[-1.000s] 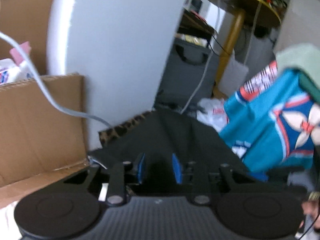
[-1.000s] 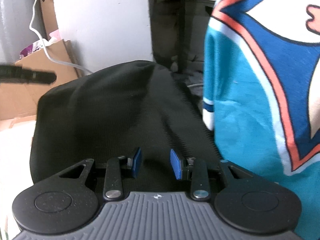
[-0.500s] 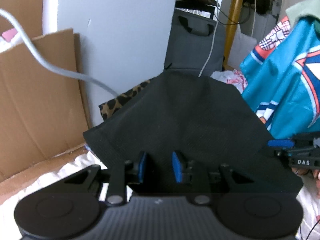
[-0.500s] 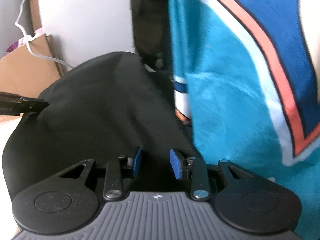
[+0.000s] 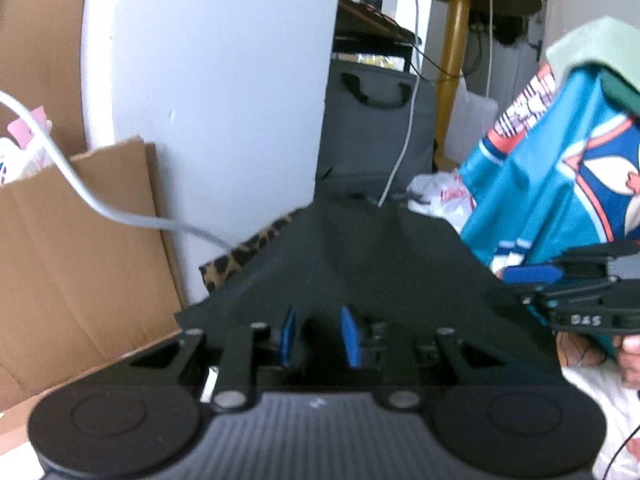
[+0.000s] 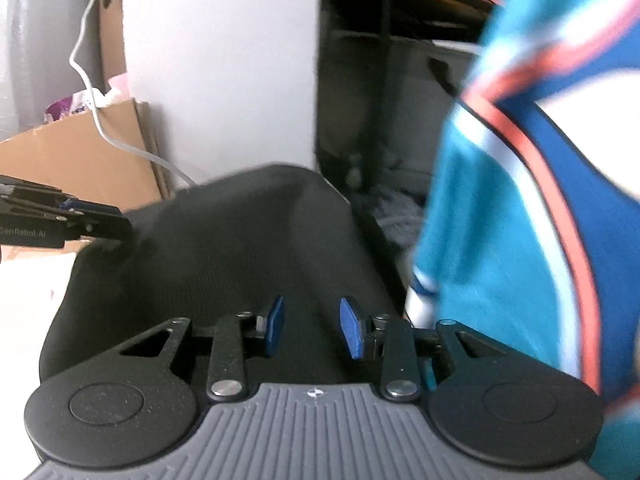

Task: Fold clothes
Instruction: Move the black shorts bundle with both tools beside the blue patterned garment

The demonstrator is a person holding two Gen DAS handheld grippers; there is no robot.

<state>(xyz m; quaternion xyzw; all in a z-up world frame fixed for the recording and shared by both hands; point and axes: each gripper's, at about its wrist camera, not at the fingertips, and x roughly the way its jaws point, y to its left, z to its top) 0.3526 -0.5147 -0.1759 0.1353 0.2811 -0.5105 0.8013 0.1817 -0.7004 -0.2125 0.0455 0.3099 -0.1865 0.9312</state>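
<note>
Gripping black garment [image 5: 384, 264] edges, both hand-held grippers [image 5: 318, 334] [image 6: 308, 330] level

Black garment [image 5: 384, 272] near edge hidden under tongs body, teal jersey [image 6: 520, 240] blurred, perhaps moving, cut off at right

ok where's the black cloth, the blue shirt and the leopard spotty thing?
black cloth [image 5: 380, 264]: left wrist view, on the flat middle of the fabric.
blue shirt [image 5: 532, 184]: left wrist view, on the plain teal part.
leopard spotty thing [image 5: 244, 252]: left wrist view, on the strip peeking out behind the black cloth.
</note>
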